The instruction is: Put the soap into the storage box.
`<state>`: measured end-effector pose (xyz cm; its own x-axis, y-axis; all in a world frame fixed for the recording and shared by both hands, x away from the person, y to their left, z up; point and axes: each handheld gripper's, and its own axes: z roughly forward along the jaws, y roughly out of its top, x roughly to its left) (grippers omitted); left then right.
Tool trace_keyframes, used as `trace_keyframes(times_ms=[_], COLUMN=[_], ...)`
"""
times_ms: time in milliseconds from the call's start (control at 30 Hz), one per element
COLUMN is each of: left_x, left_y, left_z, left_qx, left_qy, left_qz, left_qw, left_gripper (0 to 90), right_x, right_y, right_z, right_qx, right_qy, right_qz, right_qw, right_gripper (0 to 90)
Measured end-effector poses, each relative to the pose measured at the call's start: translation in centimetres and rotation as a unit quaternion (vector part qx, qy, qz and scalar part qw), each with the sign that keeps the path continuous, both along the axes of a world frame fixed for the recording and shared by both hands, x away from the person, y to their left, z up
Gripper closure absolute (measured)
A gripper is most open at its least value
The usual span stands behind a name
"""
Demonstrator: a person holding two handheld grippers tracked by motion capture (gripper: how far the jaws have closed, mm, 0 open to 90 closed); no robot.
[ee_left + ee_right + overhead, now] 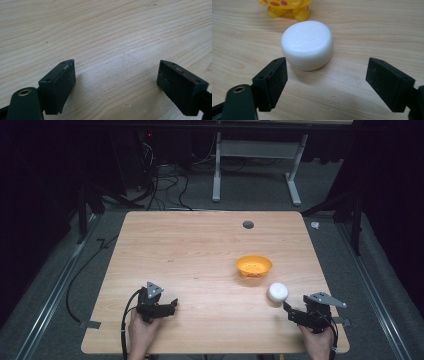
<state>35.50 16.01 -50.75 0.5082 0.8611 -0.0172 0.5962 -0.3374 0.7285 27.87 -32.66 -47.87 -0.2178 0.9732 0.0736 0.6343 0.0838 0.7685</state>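
A smooth white round puck (307, 45) lies just ahead of the right hand-held gripper (325, 85); both grippers' jaws spread, empty.

wooden table (190, 250); grey carpet (60, 270) (cables (165, 185) behind), desk frame (255, 150)

white puck (277, 292) | flat on table | beside orange bowl (254, 265)

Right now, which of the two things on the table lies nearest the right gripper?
The white round block, just ahead of the right gripper's open jaws. The yellow bowl stands farther back, behind it.
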Motion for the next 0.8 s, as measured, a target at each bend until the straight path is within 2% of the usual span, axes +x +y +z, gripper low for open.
trace_keyframes(times_ms=[300,800], left_x=[0.0,0.0], left_y=[0.0,0.0], left_z=[0.0,0.0], left_qx=[0.000,0.000], left_qy=[0.000,0.000], left_qz=[0.000,0.000], left_qw=[1.0000,1.0000], left_gripper=[15.9,15.9], right_x=[0.4,2.1], right_y=[1.3,2.3], right_z=[-0.3,-0.3], right_qx=[-0.012,-0.023], right_qy=[0.005,0.010], right_qz=[0.027,0.043], right_qw=[0.9996,0.9988], right_gripper=[15.1,12.9])
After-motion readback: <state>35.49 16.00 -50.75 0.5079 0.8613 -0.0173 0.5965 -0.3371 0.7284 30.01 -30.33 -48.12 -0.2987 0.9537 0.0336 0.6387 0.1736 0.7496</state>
